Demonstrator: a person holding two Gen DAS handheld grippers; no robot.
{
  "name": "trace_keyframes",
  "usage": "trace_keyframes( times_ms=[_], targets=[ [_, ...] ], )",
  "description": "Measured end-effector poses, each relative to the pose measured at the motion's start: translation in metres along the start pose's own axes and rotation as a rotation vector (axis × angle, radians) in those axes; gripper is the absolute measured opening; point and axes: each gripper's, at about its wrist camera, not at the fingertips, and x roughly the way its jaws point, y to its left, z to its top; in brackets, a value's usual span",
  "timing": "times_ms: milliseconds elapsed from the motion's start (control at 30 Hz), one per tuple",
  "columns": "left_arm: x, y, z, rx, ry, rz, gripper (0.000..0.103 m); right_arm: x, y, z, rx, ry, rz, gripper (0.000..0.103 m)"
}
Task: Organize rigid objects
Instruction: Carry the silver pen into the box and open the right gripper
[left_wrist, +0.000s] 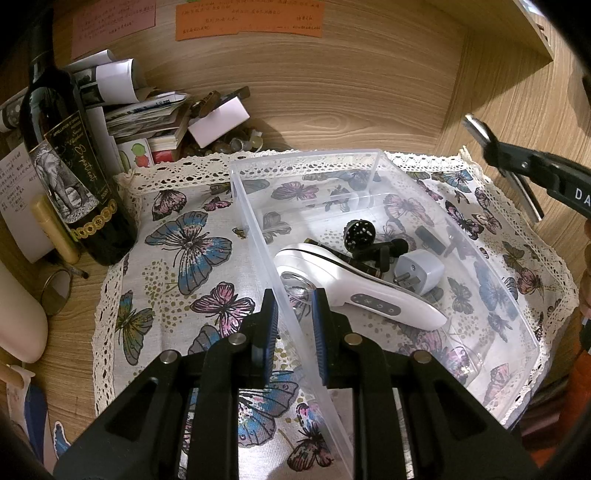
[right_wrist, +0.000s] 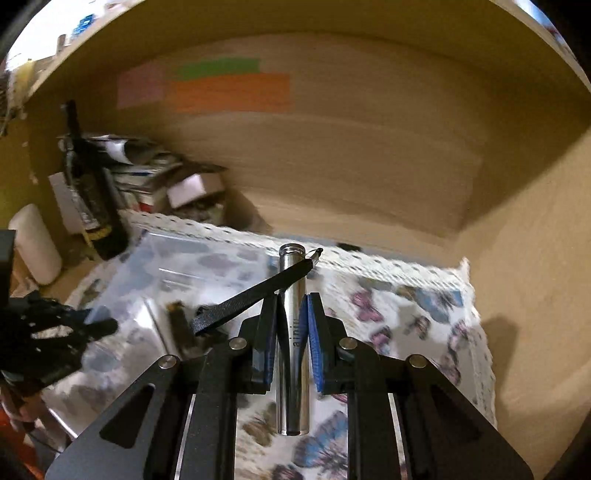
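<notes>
A clear plastic bin (left_wrist: 255, 229) sits on a butterfly-print cloth (left_wrist: 184, 258). In it lie a white handheld device (left_wrist: 354, 288), a white plug adapter (left_wrist: 419, 271) and a few small black parts (left_wrist: 360, 232). My left gripper (left_wrist: 293, 325) is shut on the bin's near left wall, one pad on each side. My right gripper (right_wrist: 293, 306) is shut on a shiny silver metal tube (right_wrist: 293, 369) with a black strap (right_wrist: 240, 306) hanging from its tip. In the left wrist view the tube (left_wrist: 476, 129) hangs in the air above the bin's far right corner.
A dark wine bottle (left_wrist: 74, 177) stands left of the cloth, with a pile of papers and small boxes (left_wrist: 147, 114) behind it. Wooden walls close in at the back and right. Coloured notes (left_wrist: 247, 18) stick on the back wall. A round ring (left_wrist: 57, 291) lies at the left.
</notes>
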Motion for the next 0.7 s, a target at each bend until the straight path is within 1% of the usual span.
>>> trace_keyframes(
  times_ms=[100, 267, 400, 700],
  targets=[
    [0.0, 0.001, 0.0, 0.004, 0.0, 0.0, 0.019, 0.006, 0.016, 0.004, -0.041, 0.006, 0.024, 0.014],
    [0.0, 0.001, 0.0, 0.002, 0.0, -0.001, 0.019, 0.021, 0.038, 0.006, -0.104, 0.044, 0.057, 0.014],
    [0.0, 0.001, 0.0, 0.003, 0.0, 0.0, 0.019, 0.039, 0.05, 0.004, -0.14, 0.103, 0.101, 0.014],
    [-0.001, 0.0, -0.001, 0.002, -0.001, -0.001, 0.019, 0.072, 0.07, -0.004, -0.226, 0.22, 0.123, 0.014]
  ],
)
